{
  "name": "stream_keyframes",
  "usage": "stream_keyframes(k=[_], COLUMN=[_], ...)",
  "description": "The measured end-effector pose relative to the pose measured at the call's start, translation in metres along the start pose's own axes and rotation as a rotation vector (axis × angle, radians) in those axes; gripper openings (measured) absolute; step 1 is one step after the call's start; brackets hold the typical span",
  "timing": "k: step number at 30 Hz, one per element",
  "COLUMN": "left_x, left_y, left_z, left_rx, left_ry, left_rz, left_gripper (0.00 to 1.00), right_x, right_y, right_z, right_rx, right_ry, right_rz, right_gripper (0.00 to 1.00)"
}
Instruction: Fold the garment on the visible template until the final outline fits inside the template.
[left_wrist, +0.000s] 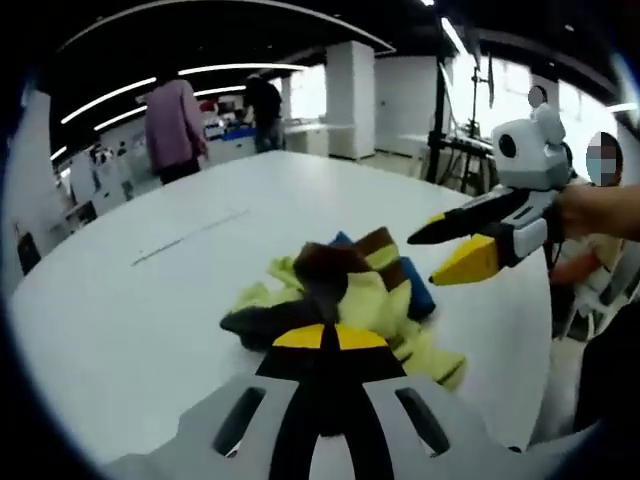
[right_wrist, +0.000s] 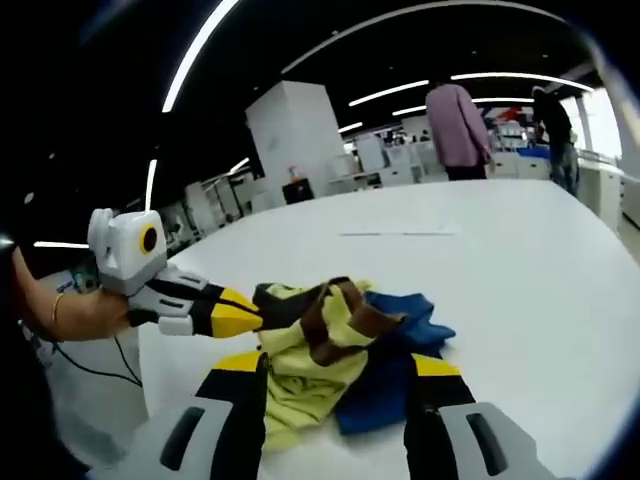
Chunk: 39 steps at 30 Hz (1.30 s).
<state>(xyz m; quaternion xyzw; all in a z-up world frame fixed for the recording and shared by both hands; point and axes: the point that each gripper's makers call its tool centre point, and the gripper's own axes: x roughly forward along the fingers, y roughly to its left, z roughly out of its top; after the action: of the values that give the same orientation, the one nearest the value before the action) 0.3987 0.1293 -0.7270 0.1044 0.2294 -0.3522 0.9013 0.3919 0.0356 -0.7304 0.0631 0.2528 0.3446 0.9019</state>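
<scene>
Two grippers at a crumpled garment on the white table

Two yellow-tipped jaws of the left gripper meet at the bottom centre of the left gripper view, pressed together on a dark fold of the garment. The right gripper enters from the right of that frame, held by a hand, jaws parted and hovering just above the cloth. In the right gripper view its jaws stand wide apart at the bottom, straddling the near edge of the yellow, brown and blue heap without clamping it. The white table spreads around. Two people stand beyond its far edge, upper right.
</scene>
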Motion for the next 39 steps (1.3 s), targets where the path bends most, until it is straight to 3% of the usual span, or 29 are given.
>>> stream_keyframes(k=[6, 11, 15, 23, 33, 39], left_x=[-0.004, -0.003, -0.003, -0.003, -0.007, -0.008], left_y=[0.002, 0.004, 0.006, 0.010, 0.013, 0.016], left_z=[0.006, 0.000, -0.004, -0.013, -0.022, -0.026], left_rx=[-0.005, -0.027, -0.089, -0.161, -0.192, -0.208], left_ry=[-0.029, -0.012, -0.014, -0.008, -0.001, 0.006], left_rz=[0.010, 0.023, 0.034, 0.044, 0.049, 0.055], left_gripper=[0.00, 0.00, 0.00, 0.00, 0.00, 0.00], right_x=[0.008, 0.016, 0.023, 0.033, 0.039, 0.048], right_y=[0.005, 0.007, 0.005, 0.012, 0.049, 0.064], right_z=[-0.002, -0.010, -0.015, 0.000, 0.033, 0.030], right_rx=[0.022, 0.045, 0.074, 0.037, -0.123, -0.152], right_ry=[0.014, 0.043, 0.066, 0.035, -0.018, 0.010], right_rz=[0.010, 0.008, -0.002, -0.007, 0.067, 0.110], right_gripper=[0.42, 0.33, 0.23, 0.02, 0.00, 0.01])
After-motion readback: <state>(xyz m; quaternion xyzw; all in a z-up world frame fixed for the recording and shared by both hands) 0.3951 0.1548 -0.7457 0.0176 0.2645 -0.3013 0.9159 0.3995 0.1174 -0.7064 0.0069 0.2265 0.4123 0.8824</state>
